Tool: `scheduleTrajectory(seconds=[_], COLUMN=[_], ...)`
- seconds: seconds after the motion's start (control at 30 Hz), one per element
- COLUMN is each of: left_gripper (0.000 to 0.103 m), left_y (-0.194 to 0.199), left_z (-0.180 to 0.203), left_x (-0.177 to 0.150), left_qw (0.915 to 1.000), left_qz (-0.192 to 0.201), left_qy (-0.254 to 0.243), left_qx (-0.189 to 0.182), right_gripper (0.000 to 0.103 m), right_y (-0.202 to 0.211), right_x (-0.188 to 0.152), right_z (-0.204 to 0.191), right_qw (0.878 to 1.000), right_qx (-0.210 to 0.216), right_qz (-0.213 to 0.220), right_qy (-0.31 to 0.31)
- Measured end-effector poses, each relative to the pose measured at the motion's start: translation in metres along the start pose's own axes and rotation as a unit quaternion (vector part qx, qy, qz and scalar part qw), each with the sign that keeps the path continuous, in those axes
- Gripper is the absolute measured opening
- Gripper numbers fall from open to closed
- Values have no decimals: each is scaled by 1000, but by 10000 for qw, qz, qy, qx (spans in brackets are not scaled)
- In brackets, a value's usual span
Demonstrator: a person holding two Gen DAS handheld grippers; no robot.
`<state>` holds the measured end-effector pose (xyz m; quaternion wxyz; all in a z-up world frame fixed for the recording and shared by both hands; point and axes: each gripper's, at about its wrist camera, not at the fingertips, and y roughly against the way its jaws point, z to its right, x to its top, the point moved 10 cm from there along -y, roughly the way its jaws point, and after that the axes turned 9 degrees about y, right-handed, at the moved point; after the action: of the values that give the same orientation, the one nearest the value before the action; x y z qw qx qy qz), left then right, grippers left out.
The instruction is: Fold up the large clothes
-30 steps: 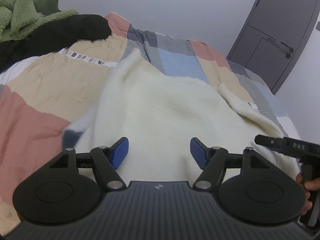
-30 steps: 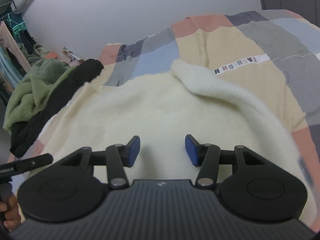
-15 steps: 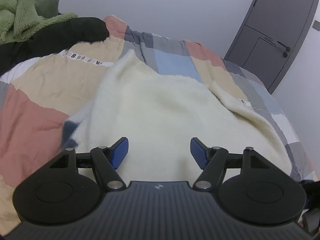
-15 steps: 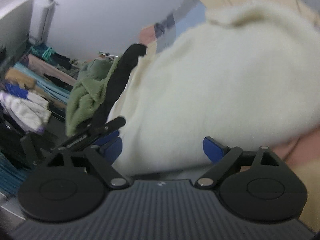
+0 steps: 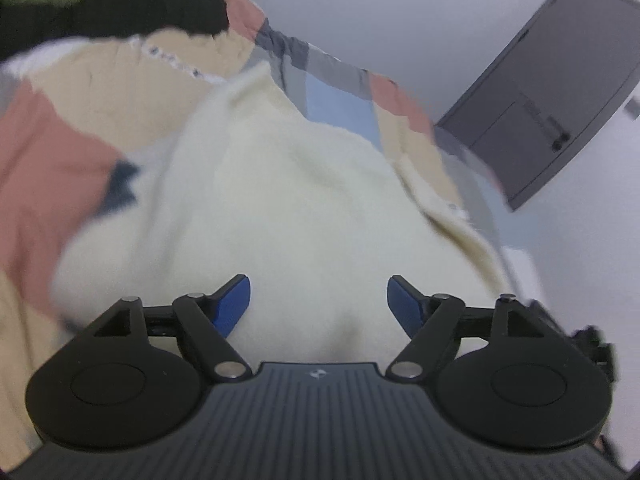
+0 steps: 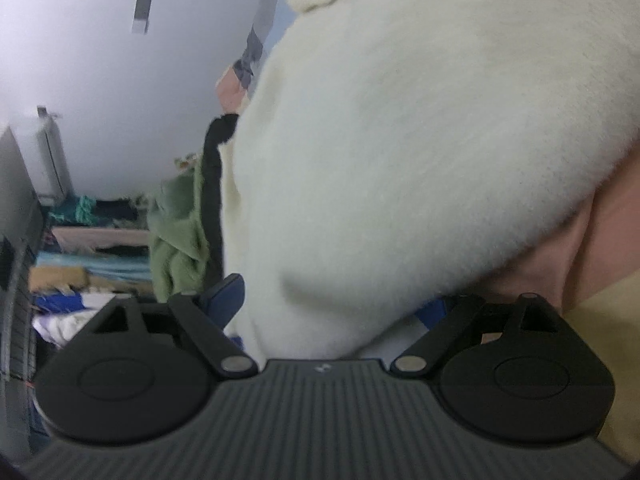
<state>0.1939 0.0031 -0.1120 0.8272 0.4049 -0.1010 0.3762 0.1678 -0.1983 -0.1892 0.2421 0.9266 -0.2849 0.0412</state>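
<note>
A cream fleece garment (image 5: 280, 216) lies spread on the patchwork bed (image 5: 52, 152). The left claw (image 5: 318, 304) hangs wide open above it, holding nothing. The right claw (image 6: 336, 300) gapes around the fleece's edge, not clamped.

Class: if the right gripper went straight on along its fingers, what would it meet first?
The cream fleece. It already bulges between the open fingers of the right gripper, so contact looks almost immediate, though blur makes depth uncertain.
</note>
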Motion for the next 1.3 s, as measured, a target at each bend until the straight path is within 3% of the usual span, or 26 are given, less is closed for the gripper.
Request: scheduleTrajectory(seconds=[0.17, 0.33, 0.43, 0.57, 0.7, 0.77, 0.9, 1.0, 1.1, 1.3], left_gripper=[83, 83, 83, 82, 82, 79, 49, 37, 33, 31], left_y=[-1, -23, -34, -48, -50, -48, -45, -37, -24, 19], left_z=[-7, -24, -38, -62, -82, -86, -89, -83, -70, -48], left_x=[-26, -43, -40, -38, -32, -26, -23, -24, -21, -36], left_qw=[9949, 9693, 9527, 9336, 9168, 9165, 9275, 9372, 9442, 9539], left_qz=[-417, -960, -924, -784, -405, -221, -72, 81, 260, 347], left_qy=[823, 2067, 2680, 3353, 3860, 3891, 3688, 3449, 3235, 2880], left_qx=[-411, -925, -1094, -992, -938, -904, -604, -521, -561, -769], right_gripper=[91, 91, 91, 90, 88, 82, 66, 51, 37, 34], right_y=[15, 27, 22, 20, 22, 26, 28, 31, 33, 54], right_x=[2, 12, 11, 2, 11, 17, 20, 17, 19, 16], right_z=[-23, -37, -29, -1, 13, 19, 26, 19, 11, -15], right_qw=[9986, 9945, 9960, 9975, 9971, 9955, 9937, 9927, 9892, 9775], right_qx=[434, 911, 766, 488, 77, -64, -334, -514, -674, -974], right_qz=[223, 474, 445, 379, 675, 868, 1022, 1084, 1197, 1293], right_qy=[223, 203, 88, -334, -349, -378, -311, 116, 515, 1350])
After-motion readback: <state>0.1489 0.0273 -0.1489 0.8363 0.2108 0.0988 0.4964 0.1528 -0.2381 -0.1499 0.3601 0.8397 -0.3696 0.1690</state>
